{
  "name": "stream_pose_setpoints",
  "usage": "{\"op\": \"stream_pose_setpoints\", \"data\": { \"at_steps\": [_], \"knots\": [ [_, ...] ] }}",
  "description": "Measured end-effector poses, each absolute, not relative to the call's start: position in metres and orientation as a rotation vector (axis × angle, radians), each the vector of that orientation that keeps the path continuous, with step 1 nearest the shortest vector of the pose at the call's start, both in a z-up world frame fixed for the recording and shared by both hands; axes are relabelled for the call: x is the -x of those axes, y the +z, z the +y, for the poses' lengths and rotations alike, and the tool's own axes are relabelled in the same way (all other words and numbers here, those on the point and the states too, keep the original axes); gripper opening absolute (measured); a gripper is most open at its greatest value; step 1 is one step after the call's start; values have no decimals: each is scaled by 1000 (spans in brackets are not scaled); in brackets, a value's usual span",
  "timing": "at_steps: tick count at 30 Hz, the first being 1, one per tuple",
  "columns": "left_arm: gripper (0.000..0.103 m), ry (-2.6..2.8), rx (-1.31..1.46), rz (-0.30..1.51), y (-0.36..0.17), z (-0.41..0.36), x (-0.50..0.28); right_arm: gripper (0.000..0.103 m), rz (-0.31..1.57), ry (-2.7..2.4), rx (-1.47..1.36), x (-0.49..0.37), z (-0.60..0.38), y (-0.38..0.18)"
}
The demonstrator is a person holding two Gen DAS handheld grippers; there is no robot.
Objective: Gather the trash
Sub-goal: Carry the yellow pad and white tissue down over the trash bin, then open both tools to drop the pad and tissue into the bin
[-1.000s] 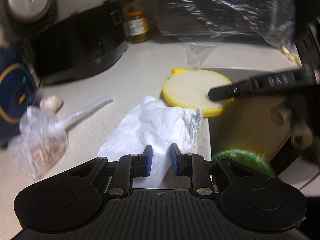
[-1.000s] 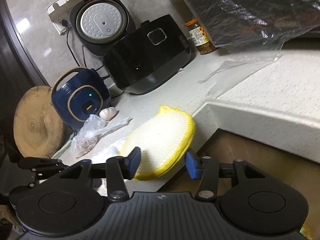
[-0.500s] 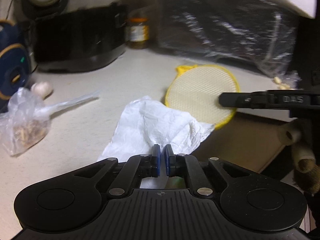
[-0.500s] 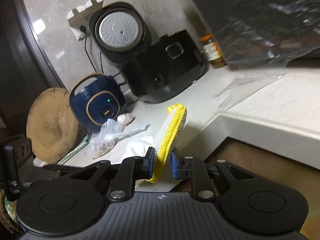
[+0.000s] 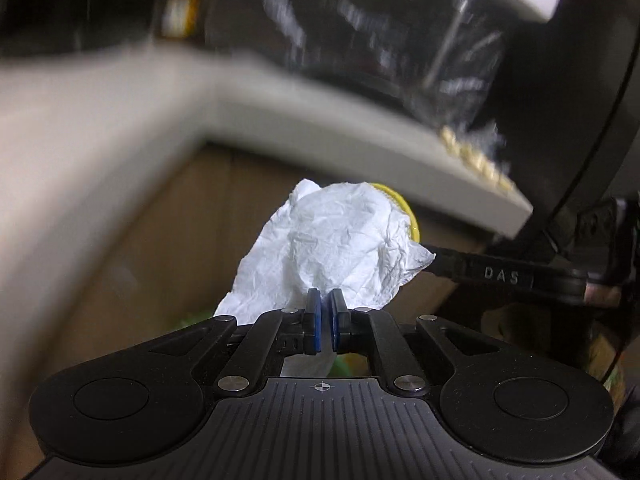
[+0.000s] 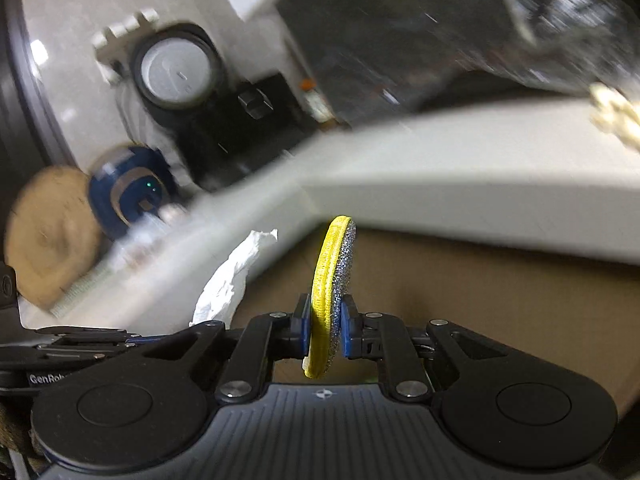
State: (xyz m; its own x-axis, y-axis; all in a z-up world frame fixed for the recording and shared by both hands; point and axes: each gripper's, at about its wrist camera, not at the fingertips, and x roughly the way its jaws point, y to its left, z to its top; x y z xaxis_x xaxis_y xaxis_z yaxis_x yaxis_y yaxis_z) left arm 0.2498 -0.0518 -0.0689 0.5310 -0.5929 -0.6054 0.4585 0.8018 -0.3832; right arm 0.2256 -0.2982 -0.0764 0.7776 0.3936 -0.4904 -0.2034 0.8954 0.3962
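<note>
My left gripper point(image 5: 325, 300) is shut on a crumpled white tissue point(image 5: 332, 244) and holds it in the air off the counter edge, in front of a brown cabinet. The tissue also shows in the right wrist view point(image 6: 230, 284). My right gripper point(image 6: 326, 318) is shut on a round yellow scouring pad point(image 6: 334, 280) with a silver mesh face, held upright and edge-on. A sliver of the pad point(image 5: 402, 206) peeks from behind the tissue in the left wrist view, with a right gripper finger point(image 5: 500, 274) beside it.
The pale stone counter point(image 6: 460, 184) runs above both grippers, with brown cabinet fronts point(image 6: 480, 288) below. On it stand a rice cooker point(image 6: 176, 68), a black appliance point(image 6: 248, 120), a blue cooker point(image 6: 128, 192) and a wooden board point(image 6: 48, 236). A black plastic sheet point(image 5: 380, 40) hangs behind.
Both grippers have lifted their items off the counter and dropped below its edge, in front of the cabinet. The views are blurred by motion.
</note>
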Motion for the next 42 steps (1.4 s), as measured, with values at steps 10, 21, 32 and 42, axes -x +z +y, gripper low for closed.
{"op": "stream_pose_setpoints", "data": {
  "at_steps": [10, 21, 32, 42],
  "knots": [
    [8, -462, 447, 1227, -287, -71, -305, 14, 815, 159, -331, -223, -327, -186],
    [8, -416, 463, 1421, -389, -109, -361, 14, 927, 115, -406, -240, -339, -244],
    [8, -182, 313, 1612, -485, -105, -369, 14, 1055, 102, -435, -258, -344, -292],
    [9, -213, 323, 1711, -503, -114, -366, 14, 1231, 183, -426, -332, -298, -347]
  ]
}}
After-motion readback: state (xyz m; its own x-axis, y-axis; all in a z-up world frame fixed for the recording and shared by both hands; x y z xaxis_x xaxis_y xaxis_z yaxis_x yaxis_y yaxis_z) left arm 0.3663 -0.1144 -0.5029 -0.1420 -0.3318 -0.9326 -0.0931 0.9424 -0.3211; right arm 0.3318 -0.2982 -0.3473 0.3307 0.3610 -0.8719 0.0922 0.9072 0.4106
